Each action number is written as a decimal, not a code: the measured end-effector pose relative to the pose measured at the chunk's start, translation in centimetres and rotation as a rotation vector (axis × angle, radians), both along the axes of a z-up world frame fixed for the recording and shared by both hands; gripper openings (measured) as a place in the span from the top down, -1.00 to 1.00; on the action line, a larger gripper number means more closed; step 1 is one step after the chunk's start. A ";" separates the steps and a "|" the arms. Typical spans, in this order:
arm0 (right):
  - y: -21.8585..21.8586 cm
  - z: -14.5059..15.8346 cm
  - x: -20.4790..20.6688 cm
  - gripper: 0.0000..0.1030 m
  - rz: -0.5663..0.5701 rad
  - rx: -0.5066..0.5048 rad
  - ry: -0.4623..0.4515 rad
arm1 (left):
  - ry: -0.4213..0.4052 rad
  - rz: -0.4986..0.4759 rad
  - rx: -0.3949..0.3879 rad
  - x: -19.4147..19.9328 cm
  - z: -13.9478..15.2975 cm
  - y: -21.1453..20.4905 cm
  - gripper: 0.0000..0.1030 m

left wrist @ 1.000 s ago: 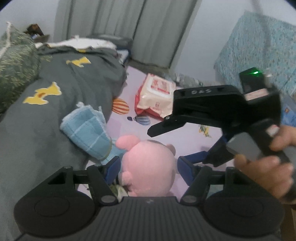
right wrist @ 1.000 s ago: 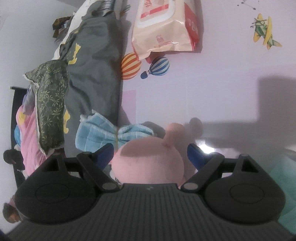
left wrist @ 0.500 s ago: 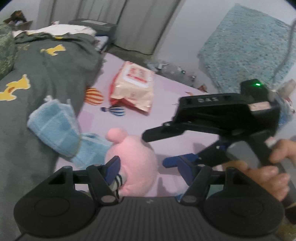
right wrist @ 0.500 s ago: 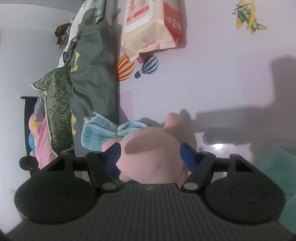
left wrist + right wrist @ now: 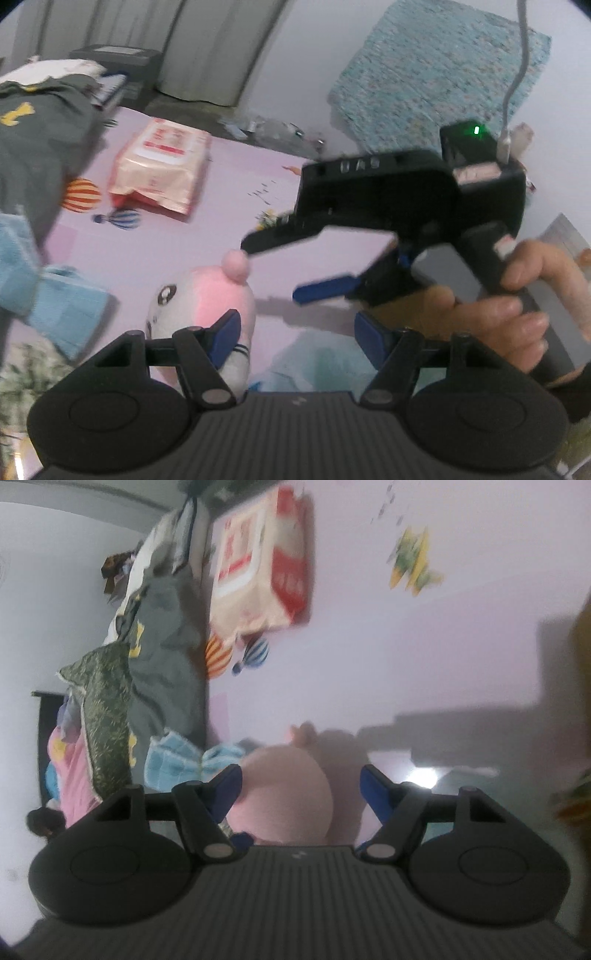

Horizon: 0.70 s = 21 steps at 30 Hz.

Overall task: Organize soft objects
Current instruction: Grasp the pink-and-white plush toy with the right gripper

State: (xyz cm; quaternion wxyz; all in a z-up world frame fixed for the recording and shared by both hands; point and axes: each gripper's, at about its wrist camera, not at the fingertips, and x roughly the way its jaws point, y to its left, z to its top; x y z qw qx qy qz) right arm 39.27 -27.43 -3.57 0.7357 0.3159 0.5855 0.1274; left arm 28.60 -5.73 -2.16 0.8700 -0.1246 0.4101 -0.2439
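Pink plush [image 5: 284,794] is seen low centre between right gripper [image 5: 299,786] pads.
Right pad clear, nothing clamped; left gripper [image 5: 295,332] unclenched, plush at its left pad.

Left tongs [image 5: 295,332] angled downward, blue pads apart, gap between them empty. Right tongs [image 5: 299,790] angled downward too, jaws apart; a bare hand [image 5: 517,306] wraps their handle, fingers curled around the grip, wrist at right edge.
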 end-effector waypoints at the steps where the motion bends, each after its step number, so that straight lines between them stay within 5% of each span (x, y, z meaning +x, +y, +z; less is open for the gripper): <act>1: -0.6 0.3 0.0 -0.39 -0.006 -0.009 -0.011 | 0.009 -0.011 -0.007 -0.1 -0.2 -0.3 -0.34; 7: -2.6 1.3 -0.2 -0.41 -0.015 -0.051 -0.054 | 0.012 -0.034 -0.055 -1.6 -0.4 0.2 -0.49; 16: -1.3 0.8 0.4 -0.52 0.067 -0.169 -0.110 | 0.063 0.061 0.030 0.2 -1.0 1.2 -0.49; 21: -1.0 -0.9 1.2 -0.55 0.078 -0.136 -0.037 | 0.095 0.094 0.081 2.2 -1.6 0.8 -0.49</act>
